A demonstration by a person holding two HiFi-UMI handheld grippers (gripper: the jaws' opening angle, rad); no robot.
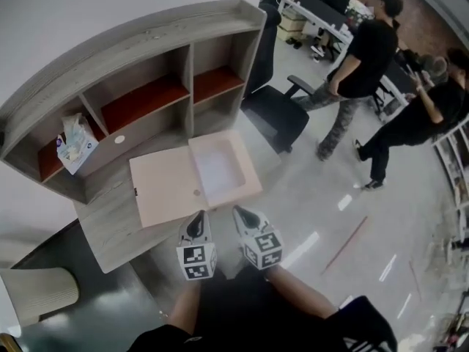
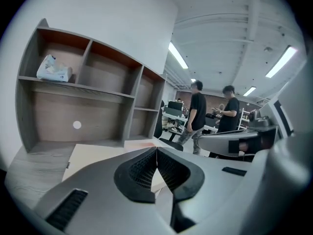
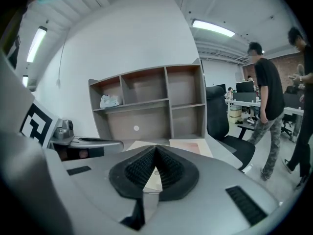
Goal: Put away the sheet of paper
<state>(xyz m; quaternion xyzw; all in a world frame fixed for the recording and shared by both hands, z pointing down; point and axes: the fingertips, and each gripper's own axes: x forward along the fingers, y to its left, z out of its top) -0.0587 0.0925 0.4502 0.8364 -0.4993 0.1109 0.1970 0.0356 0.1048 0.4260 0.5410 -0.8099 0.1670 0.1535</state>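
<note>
A flat beige box lies open on the grey desk [image 1: 110, 222]. Its lid [image 1: 165, 185] is folded out to the left, and its tray [image 1: 253, 174] on the right holds a pale white sheet [image 1: 218, 169]. My left gripper [image 1: 196, 220] and right gripper [image 1: 242, 213] hover side by side just off the box's near edge. Both are shut with nothing between the jaws. In the left gripper view the closed left gripper [image 2: 156, 151] points over the beige lid [image 2: 93, 155]. The right gripper view shows the closed right gripper [image 3: 156, 148] with the tray [image 3: 188, 145] beyond it.
A grey shelf unit [image 1: 146, 64] with open compartments stands at the back of the desk; a tissue pack [image 1: 75, 144] lies in its left compartment. A black office chair [image 1: 275, 112] stands right of the desk. Two people [image 1: 359, 72] stand further right. A beige seat [image 1: 37, 292] is at lower left.
</note>
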